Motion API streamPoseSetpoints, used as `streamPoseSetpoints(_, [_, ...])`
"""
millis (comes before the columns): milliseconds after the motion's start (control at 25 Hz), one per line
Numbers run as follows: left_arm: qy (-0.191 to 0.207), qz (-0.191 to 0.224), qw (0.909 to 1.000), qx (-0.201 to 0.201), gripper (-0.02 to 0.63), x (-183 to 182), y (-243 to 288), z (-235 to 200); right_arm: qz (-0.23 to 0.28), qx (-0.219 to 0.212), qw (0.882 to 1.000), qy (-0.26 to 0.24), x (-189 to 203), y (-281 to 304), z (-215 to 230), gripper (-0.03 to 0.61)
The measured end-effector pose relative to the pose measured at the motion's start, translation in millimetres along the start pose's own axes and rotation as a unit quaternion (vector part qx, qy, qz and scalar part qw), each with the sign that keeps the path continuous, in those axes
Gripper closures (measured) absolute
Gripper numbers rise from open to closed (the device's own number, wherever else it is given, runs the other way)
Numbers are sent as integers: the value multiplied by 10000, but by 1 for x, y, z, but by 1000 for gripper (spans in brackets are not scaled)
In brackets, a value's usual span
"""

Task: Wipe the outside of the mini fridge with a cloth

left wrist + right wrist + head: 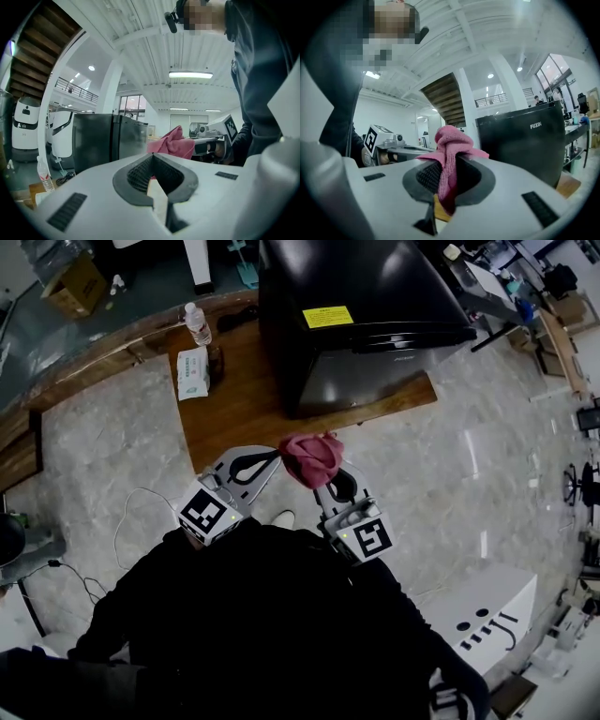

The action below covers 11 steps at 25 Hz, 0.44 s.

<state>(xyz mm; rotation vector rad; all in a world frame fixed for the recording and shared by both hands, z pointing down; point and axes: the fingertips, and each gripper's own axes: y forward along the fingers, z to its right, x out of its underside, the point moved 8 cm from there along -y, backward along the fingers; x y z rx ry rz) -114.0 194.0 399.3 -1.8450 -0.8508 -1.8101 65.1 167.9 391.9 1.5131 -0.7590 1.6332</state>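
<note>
Starting at the left end of the wooden platform (234, 409): 1 water bottle (198, 324) standing upright, with a white pack (192, 373) lying just beside it. Possibly tissues, hard to call from up here. Neither in play.

Moving in to the left gripper (267, 460): held low, close to the body, just off the platform's near edge. Pressed together at the tips, pinching nothing at all. Idling, by the look of it.

Sliding right to the pink cloth (309, 457): bunched in a lump, hanging near the platform's front edge, touching no part of the fridge. Clamped in the right gripper (325, 481), wedged between the 2 pads and spilling up over the top of them.

On to the black mini fridge (366, 324), up and to the right: standing on the platform, yellow label (328, 317) on its top, with the face lettered FUXIN turned towards the grippers. Near the cloth, but apart from it.

Reading the step: cloth secured, wiping not yet begun. Calling it the approach.

Next up, most likely: reaching forward with the right gripper, laying the loose bulge of cloth against the nearest face, then sweeping across before tackling the top and sides. Worth keeping that pinch firm, and leading with fabric, not hard plastic, on such a glossy skin.
</note>
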Motion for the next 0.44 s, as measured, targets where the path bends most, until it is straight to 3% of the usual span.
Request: streamPoseSetpoints(440, [-18, 41, 10000, -44, 609, 2, 0, 51, 197, 54, 9995, 244, 1, -53, -4, 531])
